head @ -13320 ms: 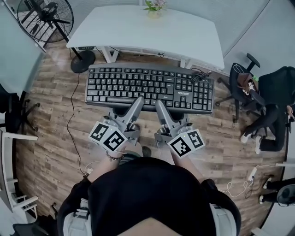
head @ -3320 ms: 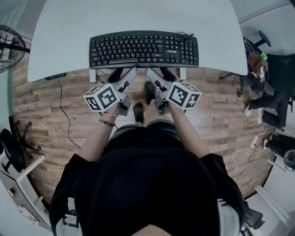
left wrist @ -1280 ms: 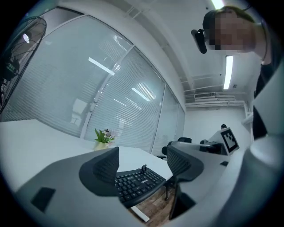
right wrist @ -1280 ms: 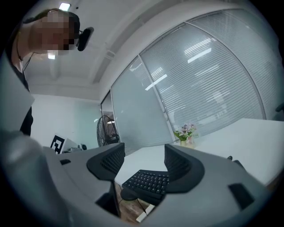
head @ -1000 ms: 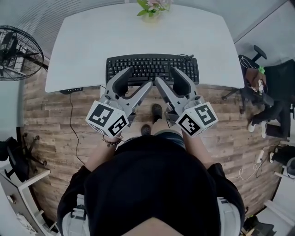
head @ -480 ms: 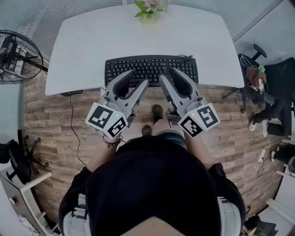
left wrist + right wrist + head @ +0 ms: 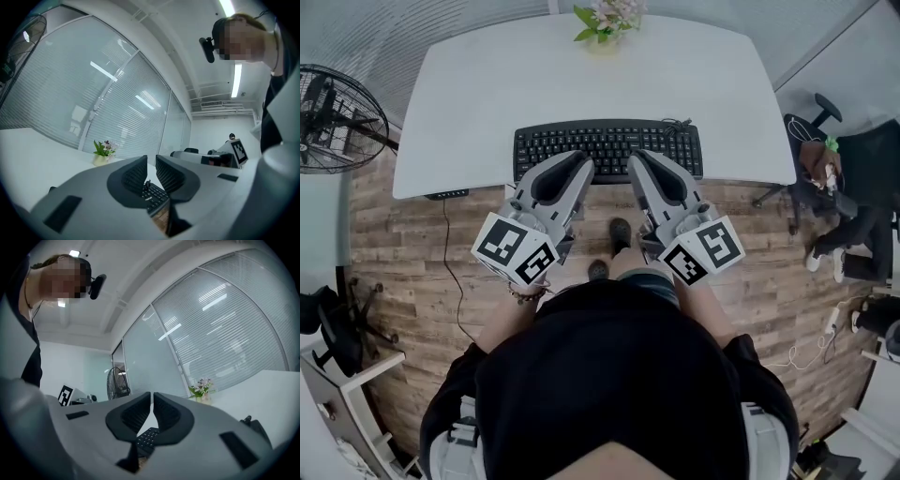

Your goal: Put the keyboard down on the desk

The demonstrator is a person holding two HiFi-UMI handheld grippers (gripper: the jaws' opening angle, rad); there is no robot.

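Observation:
The black keyboard (image 7: 607, 148) lies flat on the white desk (image 7: 478, 94), near its front edge. Nothing grips it. My left gripper (image 7: 575, 165) hovers over the keyboard's near left part, and its jaws are closing with a narrow gap and nothing between them. My right gripper (image 7: 643, 161) hovers over the near right part, jaws closing to a thin slit, also empty. In the left gripper view the keyboard (image 7: 152, 196) shows below my left gripper (image 7: 151, 163). The right gripper view shows the keyboard (image 7: 147, 438) under my right gripper (image 7: 152, 398).
A small flower pot (image 7: 606, 19) stands at the desk's far edge. The keyboard's cable (image 7: 677, 123) bunches at its far right corner. A floor fan (image 7: 336, 101) stands left of the desk and office chairs (image 7: 830, 141) to the right, on wooden flooring.
Both grippers' jaws have gone from wide apart to nearly together. Before that they set the keyboard on the desk and let go; it has not moved since.

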